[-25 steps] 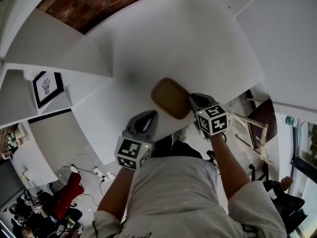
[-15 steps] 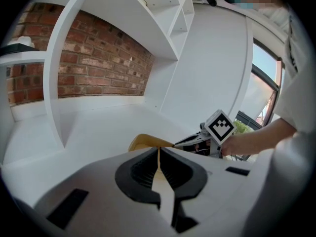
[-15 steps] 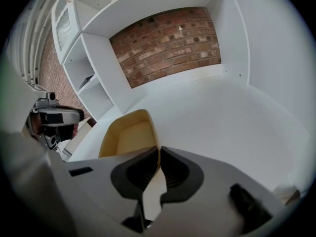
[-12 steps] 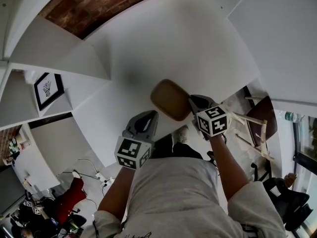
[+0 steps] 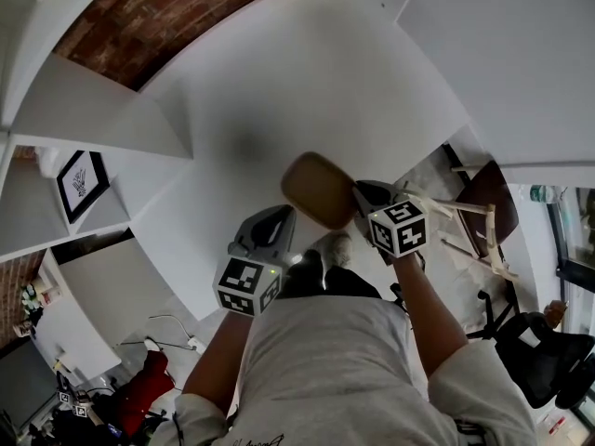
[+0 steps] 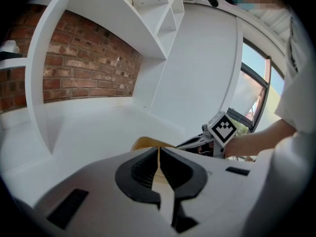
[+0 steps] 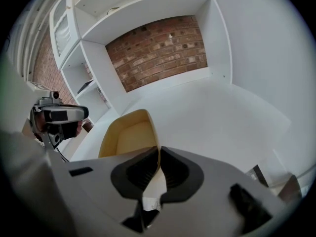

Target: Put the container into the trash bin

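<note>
A tan, rounded container [image 5: 316, 189] hangs above the white desk's front edge, its open hollow [image 7: 128, 135] facing the right gripper view. My right gripper [image 5: 358, 193] is shut on the container's thin rim, which runs between the jaws [image 7: 159, 157]. My left gripper [image 5: 279, 214] sits lower left of the container, apart from it, with its jaws shut and nothing held [image 6: 158, 154]. In the left gripper view the container [image 6: 145, 143] shows just beyond the jaws, with the right gripper's marker cube [image 6: 222, 127] to its right. No trash bin is in view.
The white desk [image 5: 353, 91] fills the middle, under white shelves and a brick wall [image 5: 186, 7]. A framed picture [image 5: 82, 179] stands in a shelf at left. A wooden chair [image 5: 483, 203] and a black office chair [image 5: 548, 351] are at right, a red item [image 5: 139, 388] on the floor at lower left.
Both grippers and the held container have risen slightly and drifted back from the desk; the surroundings slid in the head view. The right grip on the container is unchanged.
</note>
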Motion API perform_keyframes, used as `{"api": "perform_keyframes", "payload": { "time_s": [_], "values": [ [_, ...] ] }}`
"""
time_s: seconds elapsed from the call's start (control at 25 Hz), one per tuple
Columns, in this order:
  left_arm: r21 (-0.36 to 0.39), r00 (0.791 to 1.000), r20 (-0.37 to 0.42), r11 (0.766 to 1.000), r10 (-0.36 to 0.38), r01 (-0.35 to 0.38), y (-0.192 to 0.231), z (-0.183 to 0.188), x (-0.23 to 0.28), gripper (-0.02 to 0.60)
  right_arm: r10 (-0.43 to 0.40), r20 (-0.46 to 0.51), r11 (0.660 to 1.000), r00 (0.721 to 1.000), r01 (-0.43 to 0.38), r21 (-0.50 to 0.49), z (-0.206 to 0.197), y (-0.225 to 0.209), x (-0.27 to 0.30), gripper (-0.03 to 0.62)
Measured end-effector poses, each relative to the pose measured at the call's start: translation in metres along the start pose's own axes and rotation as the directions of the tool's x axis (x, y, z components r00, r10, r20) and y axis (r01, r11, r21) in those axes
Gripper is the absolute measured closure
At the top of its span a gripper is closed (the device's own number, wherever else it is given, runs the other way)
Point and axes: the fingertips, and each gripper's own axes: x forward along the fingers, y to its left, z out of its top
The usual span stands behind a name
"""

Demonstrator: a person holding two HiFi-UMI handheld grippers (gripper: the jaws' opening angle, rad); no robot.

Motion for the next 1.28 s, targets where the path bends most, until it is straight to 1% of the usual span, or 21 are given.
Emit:
{"api": "perform_keyframes", "payload": {
  "time_s": [0.32,0.64,0.92,1.28],
  "values": [
    [0.051,0.996,-0.027,0.995,-0.083,0.085,-0.025,-0.002,0.012,0.555,-0.072,0.024,0.995,0.997,0.070,0.071,-0.023,-0.017,-0.030,0.554],
    [0.108,0.983,-0.058,0.977,-0.176,0.181,-0.058,0.001,0.032,0.555,-0.167,0.050,0.973,0.985,0.156,0.167,-0.051,-0.043,-0.070,0.554],
    [0.150,0.968,-0.089,0.957,-0.236,0.247,-0.101,0.000,0.051,0.555,-0.229,0.050,0.946,0.972,0.210,0.247,-0.092,-0.069,-0.107,0.554],
    [0.183,0.953,-0.107,0.937,-0.283,0.298,-0.163,-0.005,0.070,0.555,-0.277,0.059,0.923,0.959,0.248,0.296,-0.128,-0.094,-0.156,0.554]
  ]
}}
